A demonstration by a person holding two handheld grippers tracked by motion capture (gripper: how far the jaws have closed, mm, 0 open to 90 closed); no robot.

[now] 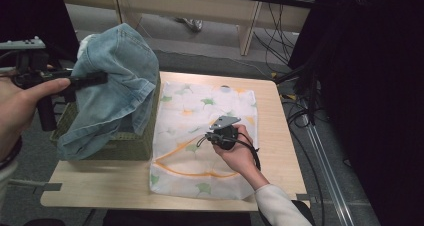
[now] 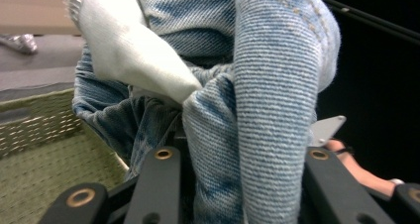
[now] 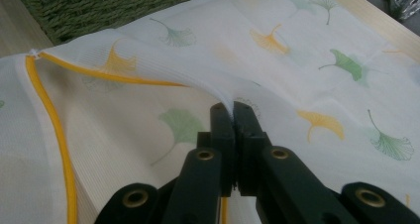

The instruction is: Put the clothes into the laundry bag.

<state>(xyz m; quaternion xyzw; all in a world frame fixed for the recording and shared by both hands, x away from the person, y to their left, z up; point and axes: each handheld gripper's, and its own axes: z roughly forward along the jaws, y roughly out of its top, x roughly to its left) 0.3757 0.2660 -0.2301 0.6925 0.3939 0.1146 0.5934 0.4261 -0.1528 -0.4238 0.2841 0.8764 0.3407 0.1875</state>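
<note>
While clamped in the left tool (image 1: pixel 95 79), jeans (image 1: pixel 112 93) hang over the basket (image 1: pixel 127 146).

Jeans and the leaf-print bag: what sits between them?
In the high view, the green woven basket lies between: the jeans drape over it, and its right wall meets the left edge of the leaf-print bag.

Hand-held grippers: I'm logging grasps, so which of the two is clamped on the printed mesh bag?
The right hand-held gripper: its jaws are pinched shut on a fold of the leaf-print mesh bag. The left hand-held gripper holds the denim jeans above the woven basket.
</note>
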